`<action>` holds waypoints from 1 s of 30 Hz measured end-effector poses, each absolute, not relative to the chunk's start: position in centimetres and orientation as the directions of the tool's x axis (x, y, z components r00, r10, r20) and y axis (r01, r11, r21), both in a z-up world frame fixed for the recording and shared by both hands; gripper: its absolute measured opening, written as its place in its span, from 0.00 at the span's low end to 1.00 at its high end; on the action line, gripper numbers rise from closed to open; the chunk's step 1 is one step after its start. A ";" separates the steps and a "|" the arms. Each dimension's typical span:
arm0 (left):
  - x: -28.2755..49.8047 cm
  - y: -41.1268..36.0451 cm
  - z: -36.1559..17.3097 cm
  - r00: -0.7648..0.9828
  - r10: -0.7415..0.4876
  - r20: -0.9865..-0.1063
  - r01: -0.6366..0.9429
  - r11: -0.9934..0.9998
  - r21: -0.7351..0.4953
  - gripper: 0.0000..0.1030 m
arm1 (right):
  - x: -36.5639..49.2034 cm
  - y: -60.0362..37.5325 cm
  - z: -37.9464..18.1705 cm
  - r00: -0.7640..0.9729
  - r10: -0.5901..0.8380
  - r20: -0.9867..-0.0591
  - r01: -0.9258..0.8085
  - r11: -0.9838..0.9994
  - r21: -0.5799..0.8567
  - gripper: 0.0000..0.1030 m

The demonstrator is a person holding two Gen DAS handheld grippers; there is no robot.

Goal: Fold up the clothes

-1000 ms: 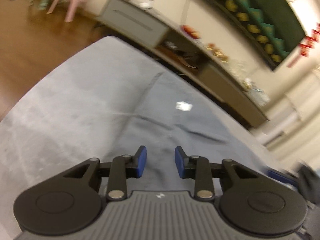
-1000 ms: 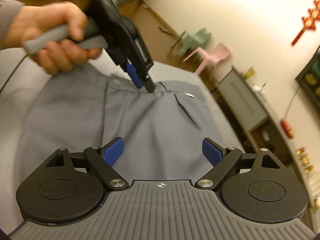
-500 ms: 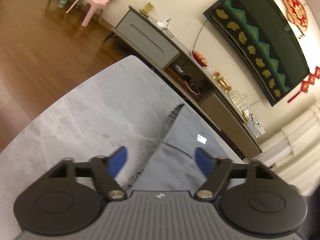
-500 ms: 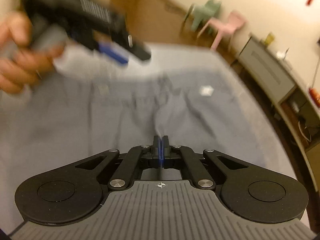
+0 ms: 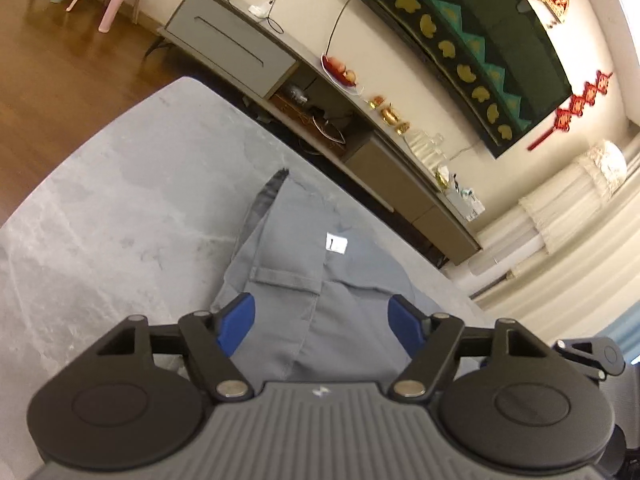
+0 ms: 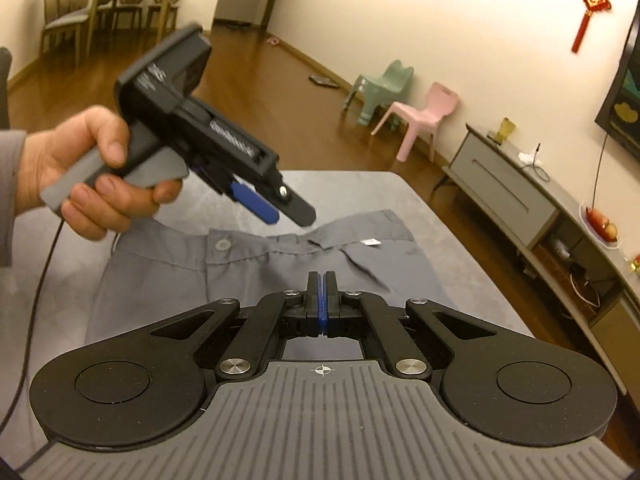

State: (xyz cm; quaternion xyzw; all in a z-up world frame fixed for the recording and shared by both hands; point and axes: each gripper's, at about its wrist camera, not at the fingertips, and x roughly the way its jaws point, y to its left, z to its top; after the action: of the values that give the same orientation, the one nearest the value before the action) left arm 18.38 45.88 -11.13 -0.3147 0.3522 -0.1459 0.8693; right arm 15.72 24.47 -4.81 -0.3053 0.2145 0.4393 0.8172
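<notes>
A person's left hand (image 6: 86,172) is gripping the grey handle of the left gripper (image 6: 280,210), holding it in the air over the waistband edge of the grey trousers (image 6: 248,276), clear of the cloth. Its blue fingers (image 5: 236,322) are standing spread; the jaws have just been easing in slightly, with nothing pinched between them. The trousers are lying flat on the grey table (image 6: 472,276), waistband at the far side, a button (image 6: 222,245) left of the fly and a small white tag (image 6: 371,242) right of it. Right of the button, the right gripper (image 6: 321,286) is hovering above the trousers, fingers pressed together on nothing. Beyond the trousers' right edge, a pink chair (image 6: 424,120) is standing on the wooden floor.
</notes>
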 end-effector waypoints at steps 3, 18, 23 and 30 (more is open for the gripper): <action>19.0 44.8 -12.1 0.696 -0.402 -0.595 -0.048 0.801 -0.597 0.75 | 15.6 25.6 -6.2 0.534 0.571 -0.624 -0.845 0.383 -0.373 0.39; 18.7 46.2 -10.8 0.736 -0.489 -0.468 0.003 0.694 -0.720 0.88 | 15.0 27.7 -6.4 0.602 0.575 -0.555 -0.795 0.360 -0.489 0.00; 18.5 43.7 -9.3 0.702 -0.621 -0.348 0.152 0.609 -0.779 0.76 | 12.7 27.6 -6.6 0.628 0.578 -0.522 -0.766 0.339 -0.546 0.00; 12.8 45.9 -6.8 0.811 -0.578 -0.094 0.347 0.604 -0.718 0.02 | 10.1 24.5 -5.4 0.595 0.629 -0.500 -0.790 0.344 -0.508 0.38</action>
State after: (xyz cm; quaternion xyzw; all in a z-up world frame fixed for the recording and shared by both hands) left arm 12.76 45.86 -6.77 -0.3596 0.1606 -0.2625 0.8809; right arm 10.06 24.55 -5.38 -0.3711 0.1084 0.4365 0.8124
